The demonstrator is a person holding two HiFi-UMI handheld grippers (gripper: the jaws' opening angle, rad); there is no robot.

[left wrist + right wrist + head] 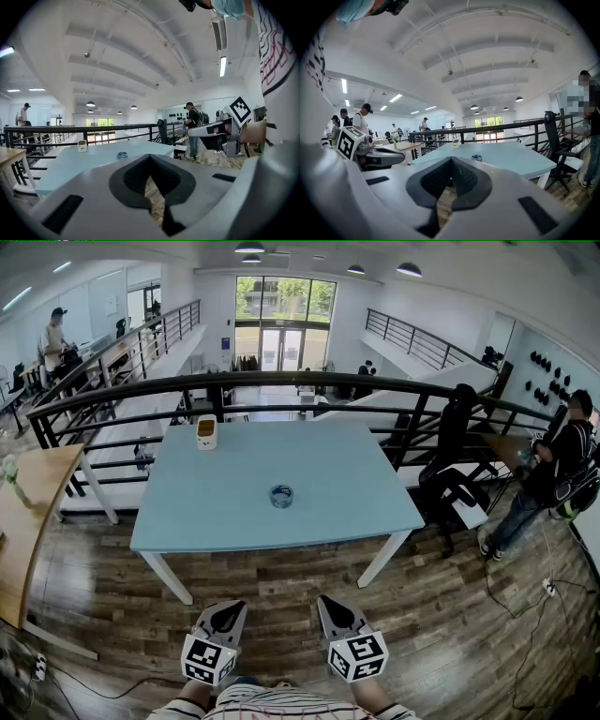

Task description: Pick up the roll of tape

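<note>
Where a dark wooden floor [281, 587] spreads out below the camera, a light blue table [337, 493] stands in front of a curved black railing [300, 379] with an open hall beyond it. A wooden table [37, 484] sits at the left edge and a black chair [455, 488] at the right. At the bottom of the head view, well short of the blue table, the left gripper [231, 607] and right gripper [330, 604] hover side by side over the floor. Each is clenched tight, with nothing between its jaws. A small white and yellow box [206, 431] stands near the table's far left corner. The roll of tape [281, 495] — small and bluish — lies flat near the table's middle, untouched and well apart from both grippers.
</note>
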